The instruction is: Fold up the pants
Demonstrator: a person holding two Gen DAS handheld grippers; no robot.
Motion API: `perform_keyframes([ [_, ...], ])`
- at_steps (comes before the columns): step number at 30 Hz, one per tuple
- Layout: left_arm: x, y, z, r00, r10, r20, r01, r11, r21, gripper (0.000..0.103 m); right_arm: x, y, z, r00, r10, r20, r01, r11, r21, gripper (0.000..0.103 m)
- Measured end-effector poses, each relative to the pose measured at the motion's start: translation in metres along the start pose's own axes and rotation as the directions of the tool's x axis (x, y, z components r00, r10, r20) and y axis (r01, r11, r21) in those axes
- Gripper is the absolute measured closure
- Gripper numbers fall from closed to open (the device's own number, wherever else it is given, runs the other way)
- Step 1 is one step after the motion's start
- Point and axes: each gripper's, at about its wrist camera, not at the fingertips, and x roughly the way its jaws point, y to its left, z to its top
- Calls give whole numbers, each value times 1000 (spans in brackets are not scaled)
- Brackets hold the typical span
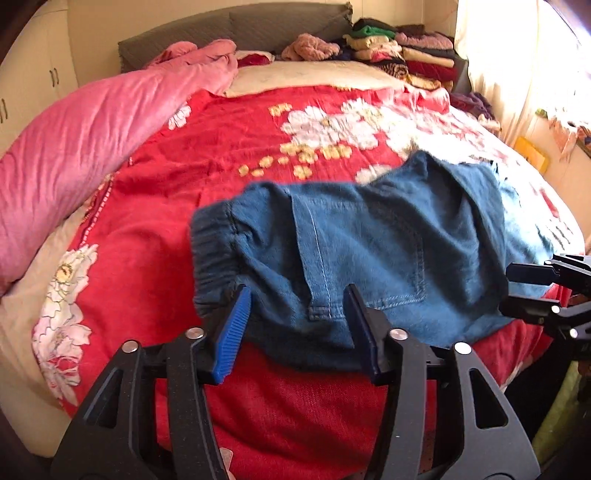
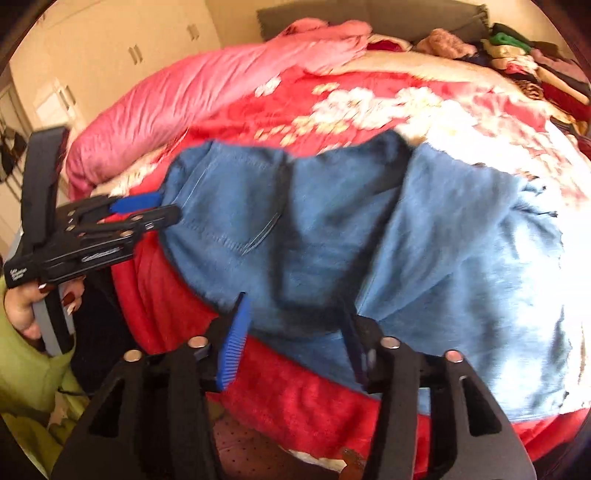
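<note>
Left wrist view shows the left gripper (image 1: 299, 325) closest, its 2 blue-padded jaws standing about half open with the near hem of the jeans (image 1: 369, 251) lying between them, the pads not pressing on the cloth. Right wrist view shows the right gripper (image 2: 295, 339) in the same way: jaws parted, the denim edge between them, nothing clamped. The jeans lie folded into a short bundle on the red flowered blanket (image 1: 221, 147), near the front edge of the bed, elastic waistband to the left. A hand (image 2: 22, 306) grips the left tool's handle at the left edge. Further back a pink quilt (image 1: 92, 129) runs along the left side, and stacked folded clothes (image 1: 399, 51) sit by the grey headboard (image 1: 236, 29).
</note>
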Motion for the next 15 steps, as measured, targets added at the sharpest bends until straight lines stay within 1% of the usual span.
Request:
perform_keyframes([
  [1,-5,0,2,1000,5,15,-5,1000,-3,48,-6,-4,1,1000,-13,15,12,1000,9,47],
  [3,-14,1,8,999,-4,37,4,1000,-9,46,-15,-14,5,999,-36,39,35,999,32,46],
  [5,-20,0,13,998,-26,50,27,999,-21,41,-19,-24,11,997,-61,55,58,997,58,39],
  [8,-24,-8,19,996,-66,56,67,998,-15,35,-28,-41,15,992,-104,73,97,990,100,38],
  [9,-24,-13,20,995,-80,55,80,997,-7,34,-31,-46,16,990,-119,76,110,988,112,35],
  [10,-23,-17,21,994,-91,53,91,996,1,32,-34,-50,16,988,-134,80,123,985,123,25],
  [11,-21,-23,22,993,-106,46,106,994,8,31,-36,-57,18,985,-147,88,134,981,138,23],
  [13,-16,-34,25,990,-135,28,135,991,11,31,-40,-67,23,982,-165,94,148,976,159,22],
  [15,-9,-46,26,987,-161,6,161,987,17,31,-42,-79,30,976,-200,89,183,968,172,19],
])
